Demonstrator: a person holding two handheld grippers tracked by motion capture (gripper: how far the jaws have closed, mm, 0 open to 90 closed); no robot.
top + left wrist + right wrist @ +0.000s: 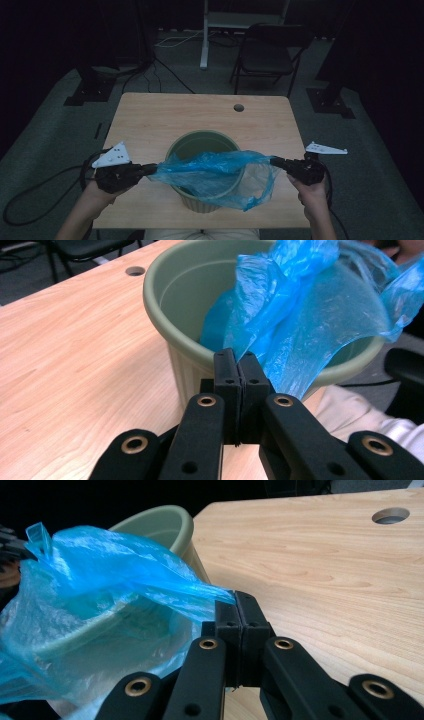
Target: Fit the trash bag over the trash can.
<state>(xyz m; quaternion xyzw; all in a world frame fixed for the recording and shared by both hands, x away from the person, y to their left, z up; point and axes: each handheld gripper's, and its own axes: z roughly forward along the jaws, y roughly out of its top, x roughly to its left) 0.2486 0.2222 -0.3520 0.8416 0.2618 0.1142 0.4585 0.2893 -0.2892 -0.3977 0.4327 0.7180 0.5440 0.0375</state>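
- Because it is thin film, the blue bag will likely handle light, limp and slippery; it hangs stretched over the green bin on the table.
- Best hold, I judge, is the rim, bunched so it cannot slide out.
- Left tongs pinch one edge, pressed together.
- Right tongs pinch the opposite edge.
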